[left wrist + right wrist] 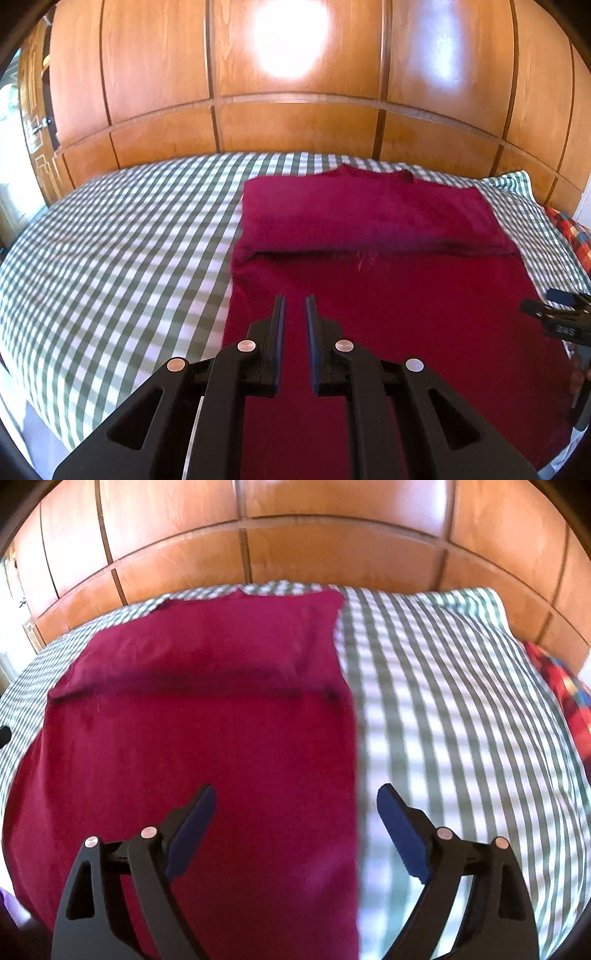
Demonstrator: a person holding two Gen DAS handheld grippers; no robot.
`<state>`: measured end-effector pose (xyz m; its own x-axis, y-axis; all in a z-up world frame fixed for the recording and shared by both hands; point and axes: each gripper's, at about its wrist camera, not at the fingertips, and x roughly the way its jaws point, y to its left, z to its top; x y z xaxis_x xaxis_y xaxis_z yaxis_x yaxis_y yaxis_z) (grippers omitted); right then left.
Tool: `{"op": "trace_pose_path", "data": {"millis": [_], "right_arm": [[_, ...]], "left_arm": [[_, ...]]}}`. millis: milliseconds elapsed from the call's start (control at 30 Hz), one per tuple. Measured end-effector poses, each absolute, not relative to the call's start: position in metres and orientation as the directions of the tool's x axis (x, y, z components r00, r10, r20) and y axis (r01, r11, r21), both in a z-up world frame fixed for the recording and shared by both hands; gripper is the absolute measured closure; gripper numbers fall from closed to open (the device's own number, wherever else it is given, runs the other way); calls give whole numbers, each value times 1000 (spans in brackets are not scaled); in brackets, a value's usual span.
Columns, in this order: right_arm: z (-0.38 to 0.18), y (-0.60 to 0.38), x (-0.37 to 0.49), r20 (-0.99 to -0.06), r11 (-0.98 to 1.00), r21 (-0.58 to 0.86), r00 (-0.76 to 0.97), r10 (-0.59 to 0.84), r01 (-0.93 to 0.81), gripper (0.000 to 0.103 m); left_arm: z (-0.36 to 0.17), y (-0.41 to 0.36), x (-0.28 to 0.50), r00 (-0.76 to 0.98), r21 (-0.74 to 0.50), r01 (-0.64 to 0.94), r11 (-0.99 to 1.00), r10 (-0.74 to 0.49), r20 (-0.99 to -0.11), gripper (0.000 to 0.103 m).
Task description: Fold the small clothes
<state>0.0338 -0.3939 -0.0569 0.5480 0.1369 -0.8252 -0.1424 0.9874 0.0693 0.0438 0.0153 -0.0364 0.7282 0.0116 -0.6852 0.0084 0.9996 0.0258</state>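
Both claws (left (295,301) shut, right (295,794) spread) above maroon garment (369,221).

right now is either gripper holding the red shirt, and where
Nothing is held. The left gripper is shut and empty above the red shirt; the right gripper is open.

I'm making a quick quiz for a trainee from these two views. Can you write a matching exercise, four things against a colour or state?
Things:
1. garment
2. bed sheet
3. left gripper
4. right gripper

Descriptions:
A. jaws wide apart, nothing between
B. dark red, far part folded over
C. jaws nearly together, nothing held
D. green and white check

Pairs: 1-B, 2-D, 3-C, 4-A
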Motion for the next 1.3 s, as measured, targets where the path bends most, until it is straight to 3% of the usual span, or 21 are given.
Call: {"op": "trace_pose_path", "data": {"millis": [67,100,133,267,367,567,700,767,800,833,900,1133,1300], "right_arm": [[-62,-406,15,-840,987,85,523,144,-135,15],[-64,-413,3,-845,985,104,510,159,-134,15],[-65,-417,-5,-848,984,120,502,171,-134,15],[-63,-431,-40,-858,971,188,457,234,-145,17],[-60,-435,-65,-869,960,223,413,273,-166,26],[-63,-441,-102,-891,946,264,330,313,-186,51],[-67,-441,-113,-897,929,299,267,352,-218,81],[-69,-436,-116,-899,922,300,253,359,-244,89],[-68,-435,-114,-896,918,309,248,368,-247,93],[-67,-433,-112,-892,913,326,241,383,-246,95],[-58,-431,-109,-867,890,376,242,437,-260,95],[-6,-432,-76,-716,789,544,332,614,-286,96],[11,-435,-33,-653,767,588,408,638,-258,96]], "left_arm": [[-44,25,35,714,18,0,1000,13,-700,89],[-47,30,31,708,15,-1,1000,11,-706,77],[-50,37,24,704,10,-8,1000,13,-710,73],[-59,60,1,687,-3,-25,1000,15,-726,72],[-63,76,-17,667,-32,-18,999,-11,-745,72],[-74,89,-51,595,-135,37,990,-131,-793,72],[-88,78,-67,527,-156,93,983,-181,-830,72],[-94,73,-74,502,-146,118,982,-186,-845,72],[-96,72,-76,497,-148,126,981,-191,-846,77],[-96,72,-76,492,-154,132,979,-200,-847,90],[-90,74,-77,490,-185,143,972,-232,-840,94],[-47,99,-62,551,-460,141,877,-455,-699,94],[-20,107,-26,616,-554,139,821,-510,-600,95]]}}
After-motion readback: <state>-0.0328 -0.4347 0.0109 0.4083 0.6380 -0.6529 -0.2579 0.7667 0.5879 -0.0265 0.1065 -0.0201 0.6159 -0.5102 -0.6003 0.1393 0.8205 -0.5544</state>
